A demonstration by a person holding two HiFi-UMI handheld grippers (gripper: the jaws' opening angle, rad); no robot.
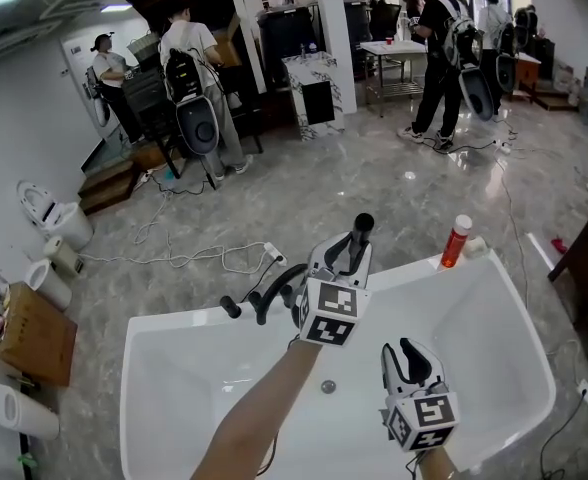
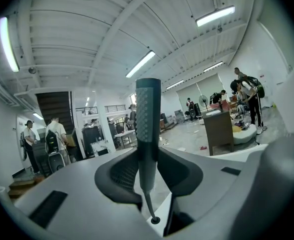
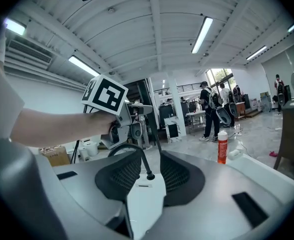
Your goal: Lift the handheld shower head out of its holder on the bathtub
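Observation:
The handheld shower head [image 1: 361, 227], a slim dark stick with a textured grip, stands upright above the white bathtub's [image 1: 174, 320] far rim. My left gripper [image 1: 347, 259] is shut on it. In the left gripper view the handle [image 2: 148, 129] rises between both pads of the left gripper [image 2: 149, 176], and its thin hose drops away below. The black curved faucet [image 1: 272, 296] and its knobs sit on the rim just left of it. My right gripper [image 1: 411, 359] hovers over the tub's near right part, open with nothing between its fingers; the right gripper [image 3: 149, 176] looks toward the faucet spout [image 3: 133, 153].
A red bottle [image 1: 456, 241] and a white roll stand on the tub's far right rim. Left of the tub are toilets [image 1: 54, 216] and a cardboard box [image 1: 32, 333]. Cables cross the marble floor, a dark cabinet [image 1: 586, 248] stands at the right, and several people stand farther back.

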